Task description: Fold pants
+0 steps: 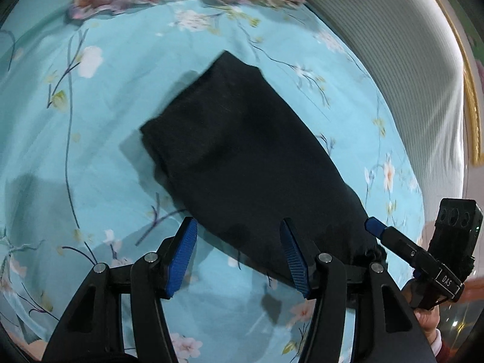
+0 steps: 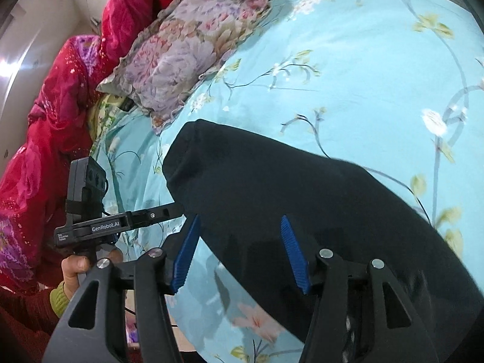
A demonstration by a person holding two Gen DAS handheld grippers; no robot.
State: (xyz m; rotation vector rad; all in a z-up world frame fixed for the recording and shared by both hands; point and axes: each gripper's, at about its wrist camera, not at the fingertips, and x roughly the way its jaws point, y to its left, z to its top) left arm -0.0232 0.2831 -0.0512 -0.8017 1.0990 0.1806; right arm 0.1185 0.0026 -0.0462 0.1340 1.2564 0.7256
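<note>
On a bed dressed in a turquoise floral sheet (image 1: 121,96), folded black pants (image 1: 242,157) lie flat at centre. Both sets of tongs hang released above the pants' near edge: the left tongs (image 1: 239,254) and right tongs (image 2: 240,252) each show blue ribbed pads parted, gripping nothing. Lettering "GenRobot.AI" marks the left tool at 9 o'clock in the right wrist view; "DAS" is legible on the right tool at 4 o'clock in the left wrist view. A flowered pillow (image 2: 187,51) sits at 11 o'clock, a red quilt (image 2: 45,127) beside it, near a ribbed white headboard (image 1: 408,69).
</note>
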